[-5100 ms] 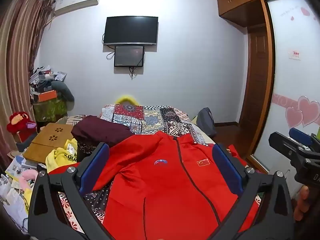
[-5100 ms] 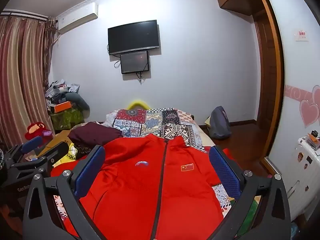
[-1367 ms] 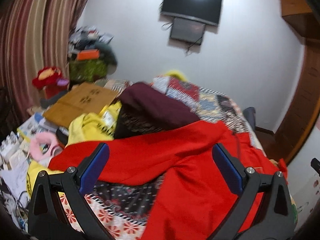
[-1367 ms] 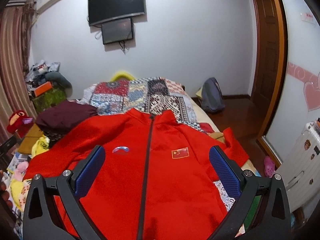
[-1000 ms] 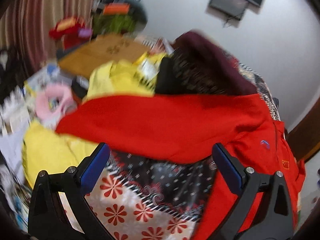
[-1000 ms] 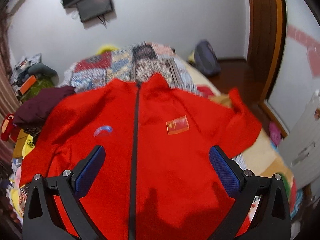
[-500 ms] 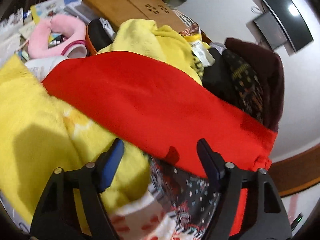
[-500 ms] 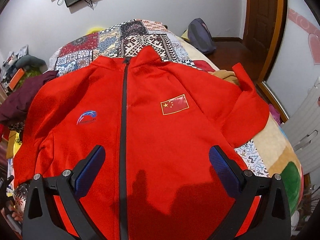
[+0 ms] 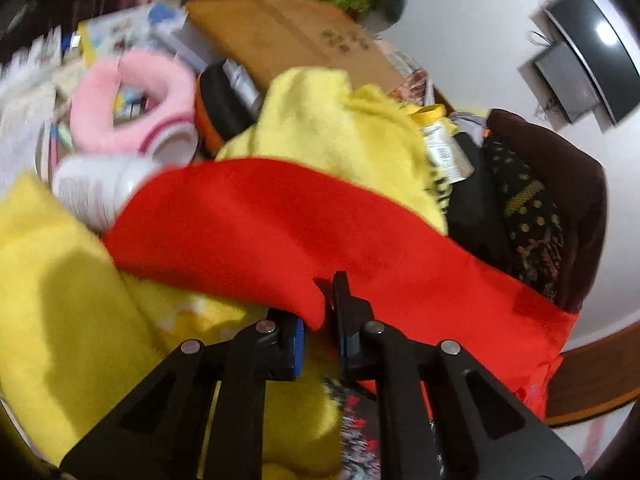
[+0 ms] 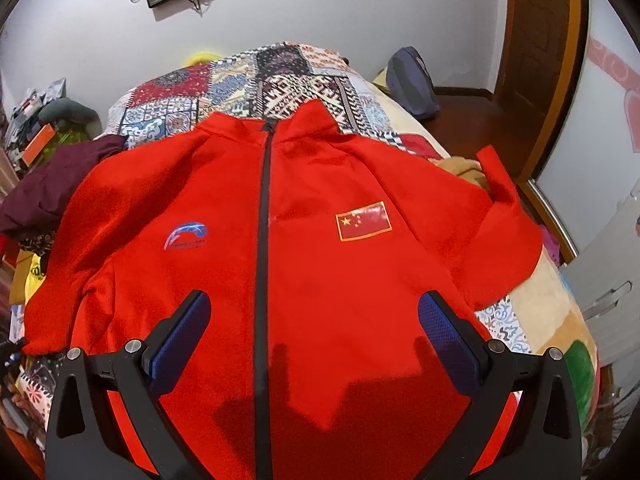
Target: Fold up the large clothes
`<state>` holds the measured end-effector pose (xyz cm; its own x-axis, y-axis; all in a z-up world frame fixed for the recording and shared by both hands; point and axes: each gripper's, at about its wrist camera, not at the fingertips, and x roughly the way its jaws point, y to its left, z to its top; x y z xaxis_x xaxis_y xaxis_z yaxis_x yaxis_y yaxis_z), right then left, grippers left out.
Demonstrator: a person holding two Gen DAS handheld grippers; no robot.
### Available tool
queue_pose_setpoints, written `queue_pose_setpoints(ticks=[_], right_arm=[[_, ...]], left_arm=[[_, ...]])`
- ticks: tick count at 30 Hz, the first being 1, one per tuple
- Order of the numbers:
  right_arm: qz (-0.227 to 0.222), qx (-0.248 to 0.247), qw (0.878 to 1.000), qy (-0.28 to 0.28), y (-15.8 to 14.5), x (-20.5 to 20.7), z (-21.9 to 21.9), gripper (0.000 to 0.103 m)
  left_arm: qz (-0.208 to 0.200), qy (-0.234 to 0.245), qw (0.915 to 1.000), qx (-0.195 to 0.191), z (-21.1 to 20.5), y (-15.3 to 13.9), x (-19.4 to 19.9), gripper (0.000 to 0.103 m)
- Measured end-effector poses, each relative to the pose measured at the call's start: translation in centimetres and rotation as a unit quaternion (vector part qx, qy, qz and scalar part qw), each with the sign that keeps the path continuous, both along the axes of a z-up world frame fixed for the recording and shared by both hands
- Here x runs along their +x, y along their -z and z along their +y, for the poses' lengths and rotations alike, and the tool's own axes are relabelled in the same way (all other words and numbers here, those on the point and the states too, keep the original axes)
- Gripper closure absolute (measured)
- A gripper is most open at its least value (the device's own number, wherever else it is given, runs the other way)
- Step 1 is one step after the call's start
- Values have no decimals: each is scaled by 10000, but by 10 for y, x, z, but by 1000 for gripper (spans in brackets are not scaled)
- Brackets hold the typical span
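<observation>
Beyond the sleeve, a yellow blanket, a white bottle and seemingly a cardboard box crowded the left side.

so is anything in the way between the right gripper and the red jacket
Nothing visible. The right gripper hangs open directly over the red jacket, which lies front up on the bed with only air between them.

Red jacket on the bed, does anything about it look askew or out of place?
Yes. The red jacket lies flat and zipped, but its right-hand sleeve is bent, the cuff pointing up, and its other sleeve drapes over a yellow cloth.
</observation>
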<state>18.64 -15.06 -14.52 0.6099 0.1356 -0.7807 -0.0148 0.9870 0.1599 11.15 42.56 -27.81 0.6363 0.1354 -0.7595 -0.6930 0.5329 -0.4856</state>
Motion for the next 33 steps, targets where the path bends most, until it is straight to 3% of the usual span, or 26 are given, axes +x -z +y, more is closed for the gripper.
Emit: queue_pose_setpoints(ticks=[4, 8, 13, 19, 26, 33], right_arm=[[-125, -45, 9998, -121, -7, 0, 3, 0], [-222, -53, 9995, -218, -10, 2, 3, 0], [-291, 45, 9991, -313, -11, 4, 0, 0], [-325, 104, 9988, -363, -10, 9, -8, 0], [-382, 15, 9984, -408, -9, 11, -21, 0], [-306, -38, 9990, -330, -1, 16, -41, 0]], left_arm=[[-136, 334, 9955, 879, -27, -50, 9, 98], [-534, 831, 9805, 1701, -68, -115, 28, 99], [-1222, 1601, 9460, 2541, -137, -194, 57, 99], [-1870, 2539, 9037, 2895, -220, -252, 100, 99], [-2004, 3594, 8574, 3092, -327, -261, 154, 99], [-1675, 4656, 8102, 3141, -432, -227, 203, 99]])
